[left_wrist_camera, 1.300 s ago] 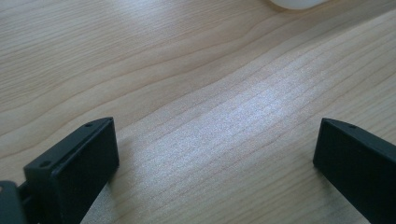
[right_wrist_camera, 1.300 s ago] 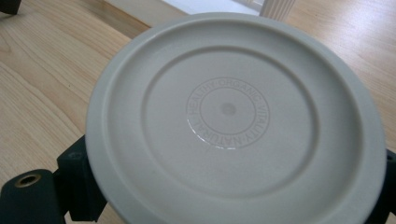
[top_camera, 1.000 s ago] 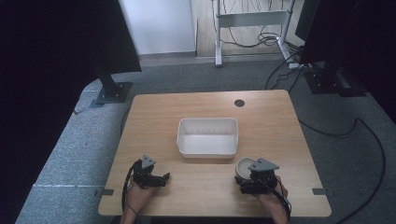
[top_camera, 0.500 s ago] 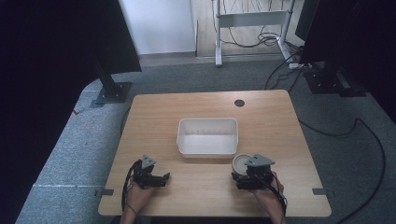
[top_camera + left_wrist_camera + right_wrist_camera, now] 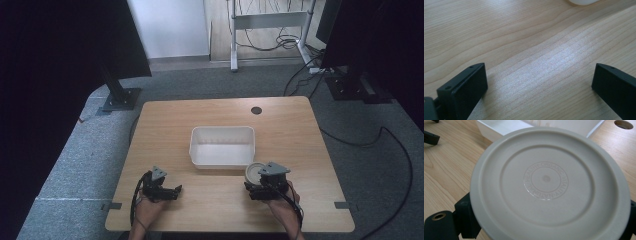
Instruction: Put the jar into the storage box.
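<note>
Near the desk's [image 5: 165, 125] front edge, on the right, the right hand-held gripper [image 5: 265, 187] clasps a round pale lid [image 5: 254, 172] — one black jaw shows at each side of its rim in the right gripper view, pressed against it. That view shows the lid [image 5: 546, 182] from above, with embossed lettering ringed about its middle. It sits just in front of the white tray [image 5: 222, 146], close to the tray's front right corner; whether it touches the tray I cannot tell. On the left, the left hand-held gripper [image 5: 161, 189] rests low over bare wood, well apart from the lid, its jaws spread wide with nothing between them — only desk grain [image 5: 536, 62] lies there.
</note>
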`<state>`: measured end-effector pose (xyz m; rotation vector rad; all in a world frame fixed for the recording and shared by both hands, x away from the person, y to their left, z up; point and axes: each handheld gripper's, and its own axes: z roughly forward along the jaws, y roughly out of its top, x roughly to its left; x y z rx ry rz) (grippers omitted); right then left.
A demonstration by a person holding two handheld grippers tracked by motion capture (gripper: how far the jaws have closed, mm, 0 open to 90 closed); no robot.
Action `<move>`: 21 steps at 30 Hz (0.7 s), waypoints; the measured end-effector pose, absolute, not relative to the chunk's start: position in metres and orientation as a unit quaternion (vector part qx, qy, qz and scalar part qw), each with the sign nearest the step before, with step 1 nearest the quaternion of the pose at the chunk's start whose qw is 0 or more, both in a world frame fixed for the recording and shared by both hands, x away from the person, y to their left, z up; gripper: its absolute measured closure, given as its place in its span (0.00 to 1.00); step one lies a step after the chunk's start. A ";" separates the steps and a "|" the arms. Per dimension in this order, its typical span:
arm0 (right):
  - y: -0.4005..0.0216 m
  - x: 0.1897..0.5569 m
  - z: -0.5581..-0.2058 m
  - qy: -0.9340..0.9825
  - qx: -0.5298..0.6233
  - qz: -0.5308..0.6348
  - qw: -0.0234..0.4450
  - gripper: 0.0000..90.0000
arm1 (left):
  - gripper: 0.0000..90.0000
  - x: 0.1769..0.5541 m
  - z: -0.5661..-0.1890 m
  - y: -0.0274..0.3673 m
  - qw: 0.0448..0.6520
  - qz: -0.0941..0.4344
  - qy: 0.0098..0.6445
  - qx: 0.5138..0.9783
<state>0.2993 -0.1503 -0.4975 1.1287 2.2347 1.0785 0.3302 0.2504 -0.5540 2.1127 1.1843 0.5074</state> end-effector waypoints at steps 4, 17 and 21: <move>-0.147 0.302 -0.495 0.803 0.402 0.389 0.206 0.10 | 0.00 0.330 -0.554 0.250 0.327 0.194 0.452 0.807; -0.135 0.311 -0.486 0.804 0.393 0.396 0.205 0.10 | 0.00 0.330 -0.554 0.250 0.327 0.194 0.452 0.807; -0.132 0.313 -0.483 0.805 0.389 0.397 0.205 0.10 | 0.00 0.330 -0.554 0.250 0.327 0.194 0.452 0.807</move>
